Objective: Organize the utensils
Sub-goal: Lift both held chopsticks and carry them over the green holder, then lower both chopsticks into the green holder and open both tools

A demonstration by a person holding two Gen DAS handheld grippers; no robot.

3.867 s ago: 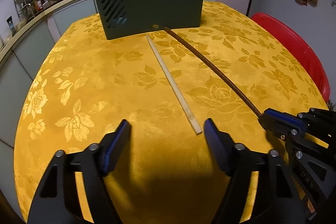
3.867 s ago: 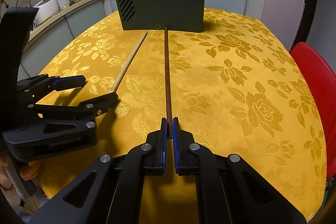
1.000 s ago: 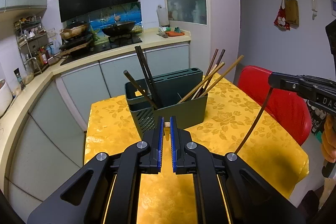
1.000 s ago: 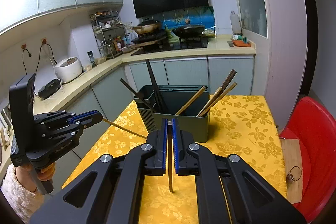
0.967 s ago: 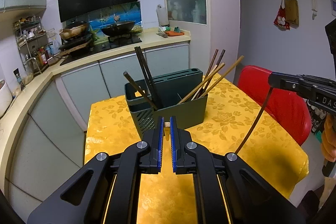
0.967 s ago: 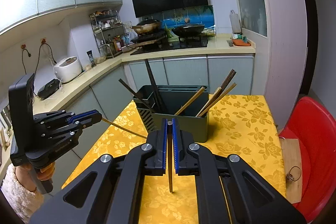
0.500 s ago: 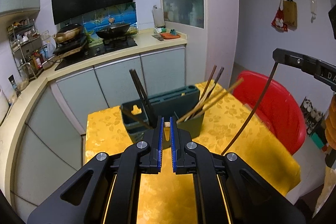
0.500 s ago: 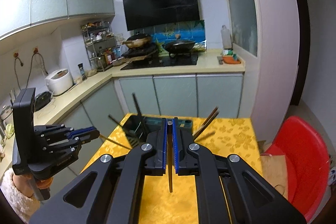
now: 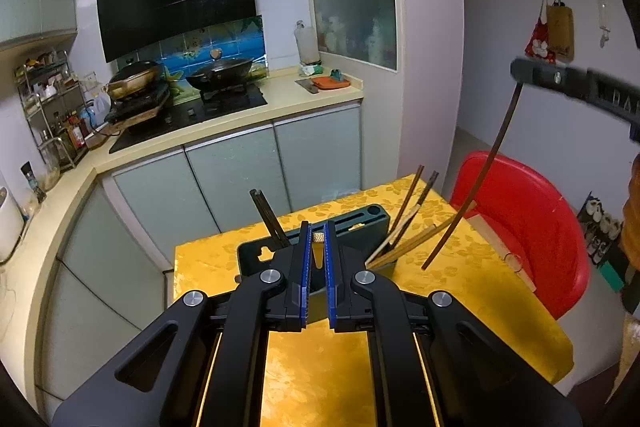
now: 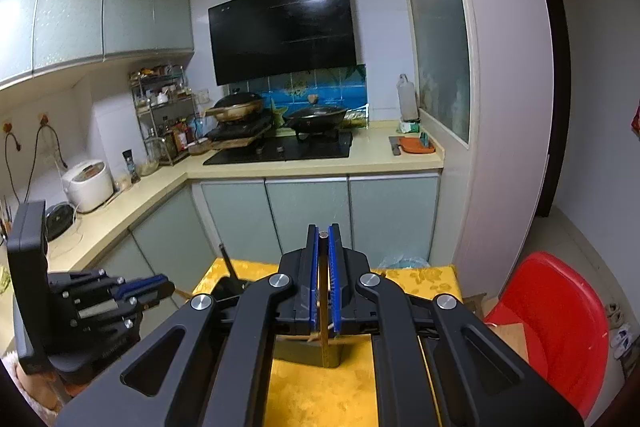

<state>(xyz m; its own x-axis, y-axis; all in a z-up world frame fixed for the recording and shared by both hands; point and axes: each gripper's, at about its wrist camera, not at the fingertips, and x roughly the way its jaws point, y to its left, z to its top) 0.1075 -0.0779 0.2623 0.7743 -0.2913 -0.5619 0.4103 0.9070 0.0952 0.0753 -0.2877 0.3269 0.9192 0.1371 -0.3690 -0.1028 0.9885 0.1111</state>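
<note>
A dark green utensil holder (image 9: 360, 223) stands on the yellow floral tablecloth (image 9: 460, 291) far below, with several chopsticks (image 9: 412, 203) leaning in it. My left gripper (image 9: 316, 227) is shut on a pale chopstick (image 9: 318, 237), seen end-on between its blue pads. My right gripper (image 9: 520, 71) is shut on a dark brown chopstick (image 9: 472, 187) that hangs down towards the holder's right side, its tip in the air. In the right wrist view the right gripper (image 10: 322, 227) grips that stick (image 10: 324, 327). The left gripper (image 10: 160, 285) is at the left there, and the holder (image 10: 300, 351) is mostly hidden.
A red plastic chair (image 9: 532, 227) stands right of the table. Beyond the table runs a kitchen counter (image 9: 240, 115) with a hob, two woks and a black hood. A rice cooker (image 10: 88, 187) sits on the left counter. A person's hand (image 10: 36, 387) holds the left gripper's handle.
Both grippers have risen with their chopsticks, so the holder and table look smaller and lower. The brown chopstick now hangs steeper, with its tip nearer the holder.
</note>
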